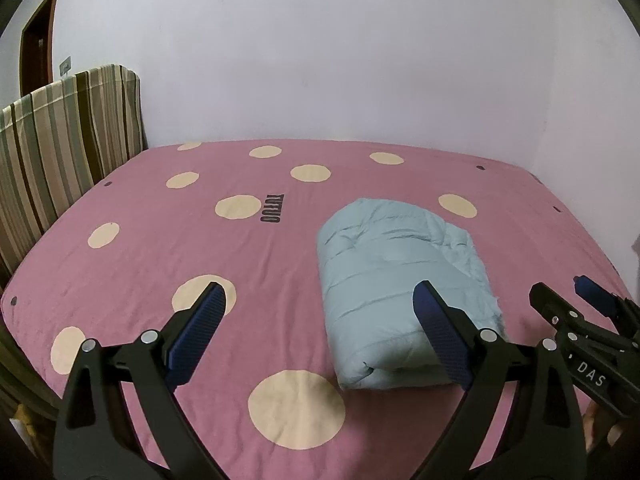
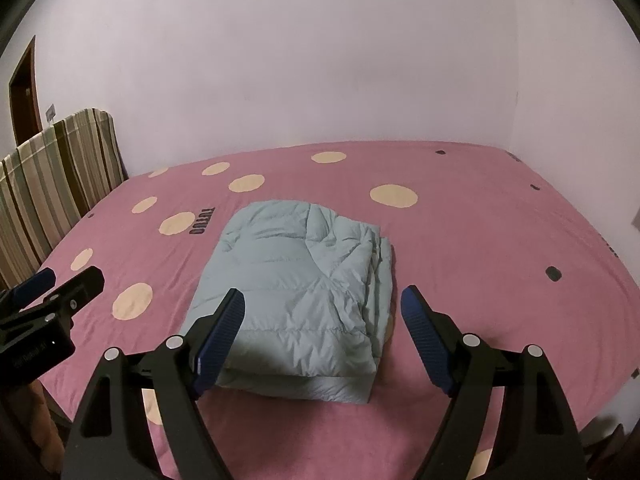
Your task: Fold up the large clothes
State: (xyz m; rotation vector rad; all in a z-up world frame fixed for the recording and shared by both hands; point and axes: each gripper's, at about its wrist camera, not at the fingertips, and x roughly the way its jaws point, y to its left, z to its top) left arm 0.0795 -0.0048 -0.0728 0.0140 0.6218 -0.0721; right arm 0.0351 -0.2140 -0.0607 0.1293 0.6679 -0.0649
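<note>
A pale blue padded jacket lies folded into a thick rectangular bundle on the pink bed; it also shows right of centre in the left wrist view. My left gripper hovers above the sheet, open, with nothing between its blue pads; its right finger overlaps the bundle's near end. My right gripper is open above the bundle's near edge, holding nothing. Each gripper appears at the edge of the other's view: the right one, the left one.
The pink bedsheet with cream dots covers the whole bed. A striped headboard cushion stands at the left, with a brown door behind it. White walls close off the far side and the right.
</note>
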